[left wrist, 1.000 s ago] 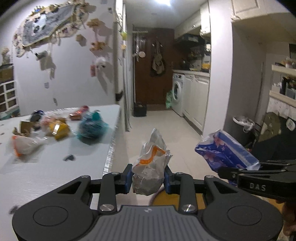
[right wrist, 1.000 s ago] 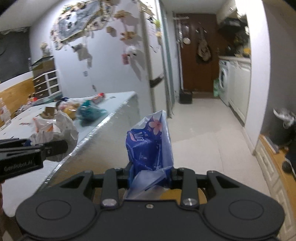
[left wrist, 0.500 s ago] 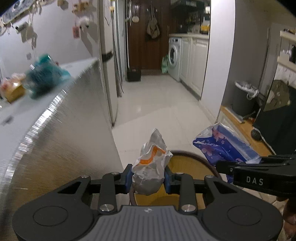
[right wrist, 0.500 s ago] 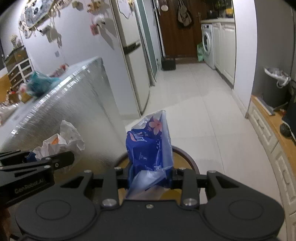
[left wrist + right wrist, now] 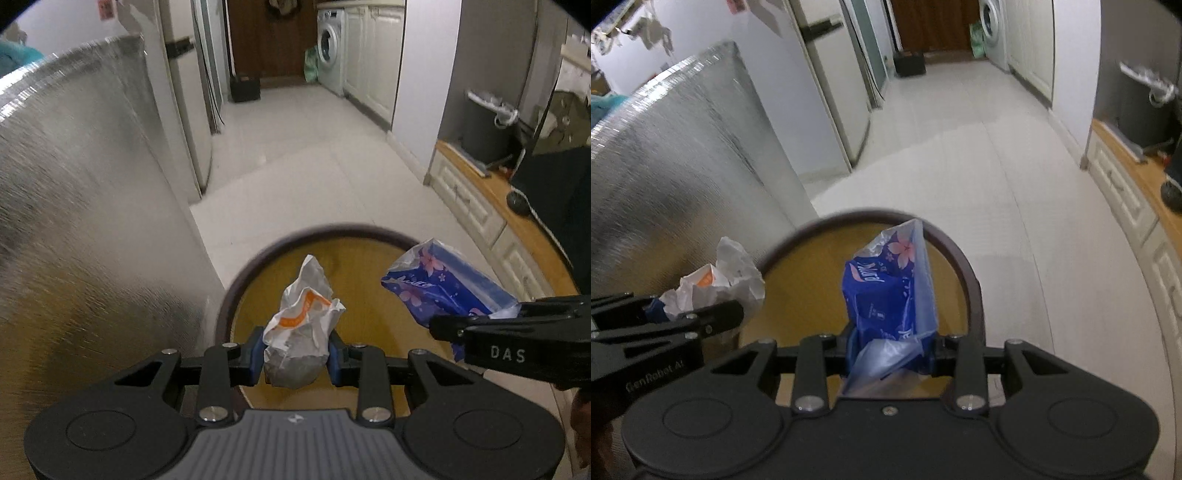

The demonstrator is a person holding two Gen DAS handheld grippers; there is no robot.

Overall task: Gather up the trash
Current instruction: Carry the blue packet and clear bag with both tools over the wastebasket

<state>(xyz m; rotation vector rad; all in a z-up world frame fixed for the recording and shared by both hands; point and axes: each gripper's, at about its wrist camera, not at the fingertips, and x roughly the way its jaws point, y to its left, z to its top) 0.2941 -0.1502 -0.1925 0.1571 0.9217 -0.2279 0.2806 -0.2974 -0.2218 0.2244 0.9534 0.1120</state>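
Both tongs had descended from bench level to the bin point(image 5: 258, 254). Left tongs point(image 5: 296, 354) gripped the crumpled wrapper point(image 5: 301, 325); right tongs point(image 5: 892, 350) gripped the blue tissue pack point(image 5: 886, 291). Both items hung above the bin mouth; release appeared due.

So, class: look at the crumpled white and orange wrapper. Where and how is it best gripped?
Grip the crumpled white and orange wrapper across its bulky lower body, coming from below its loose peak, as the left gripper does now. That wadded part fills the jaws. The thin twisted top would probably fold or slip.
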